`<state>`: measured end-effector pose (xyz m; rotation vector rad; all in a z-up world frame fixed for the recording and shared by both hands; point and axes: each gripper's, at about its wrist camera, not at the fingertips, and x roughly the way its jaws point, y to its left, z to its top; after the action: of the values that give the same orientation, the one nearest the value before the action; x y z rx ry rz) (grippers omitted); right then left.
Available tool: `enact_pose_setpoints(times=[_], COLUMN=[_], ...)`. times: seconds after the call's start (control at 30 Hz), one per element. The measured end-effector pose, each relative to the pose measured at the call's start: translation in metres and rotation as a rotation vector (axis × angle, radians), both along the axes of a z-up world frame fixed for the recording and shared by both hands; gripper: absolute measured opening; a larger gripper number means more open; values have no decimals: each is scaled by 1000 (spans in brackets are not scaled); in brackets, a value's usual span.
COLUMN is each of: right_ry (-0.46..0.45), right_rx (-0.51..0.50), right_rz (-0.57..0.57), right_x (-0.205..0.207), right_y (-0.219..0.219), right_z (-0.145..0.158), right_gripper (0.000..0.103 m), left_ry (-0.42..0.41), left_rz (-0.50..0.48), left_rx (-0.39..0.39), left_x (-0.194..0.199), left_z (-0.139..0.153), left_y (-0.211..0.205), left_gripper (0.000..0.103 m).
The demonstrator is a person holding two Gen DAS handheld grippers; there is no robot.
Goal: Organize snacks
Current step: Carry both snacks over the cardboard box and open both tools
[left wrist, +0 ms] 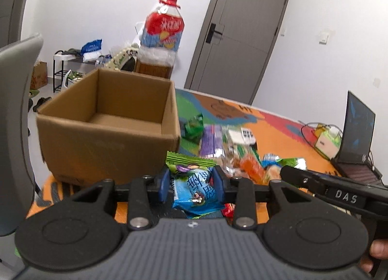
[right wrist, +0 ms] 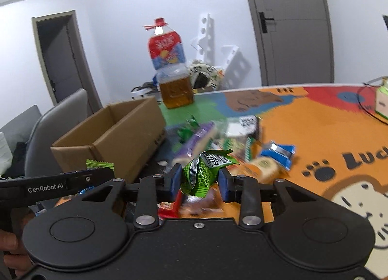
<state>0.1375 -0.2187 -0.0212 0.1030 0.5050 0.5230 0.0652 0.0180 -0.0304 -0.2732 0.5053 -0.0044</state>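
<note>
Right wrist: snack pile (right wrist: 232, 144) motion-blurred.

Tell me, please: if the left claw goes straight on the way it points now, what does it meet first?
Probably the cardboard box. The left claw, shut on a blue snack packet, points toward the box's near right corner, though loose snacks lie just to the right. Depth is unclear.

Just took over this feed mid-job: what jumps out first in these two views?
Each gripper pinches a snack: the left gripper a blue packet, the right gripper a crumpled green packet. An open cardboard box waits left of the snack pile, on the bright cartoon mat.
</note>
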Motion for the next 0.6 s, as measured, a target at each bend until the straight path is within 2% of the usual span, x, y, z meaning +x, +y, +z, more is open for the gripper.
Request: enact_pose_setpoints(times=[0.3, 0.6], right_ry=[-47, -78], right_rx=[22, 52], right_rz=[63, 114], right_x=[1, 9], right_y=[30, 59], right_z=[16, 32], right_gripper=[33, 33], left_ry=[-64, -93], left_rz=[48, 86], left_rx=[8, 14], left_x=[-1, 7], left_z=[27, 45], left_y=[18, 34], left_gripper=[36, 36])
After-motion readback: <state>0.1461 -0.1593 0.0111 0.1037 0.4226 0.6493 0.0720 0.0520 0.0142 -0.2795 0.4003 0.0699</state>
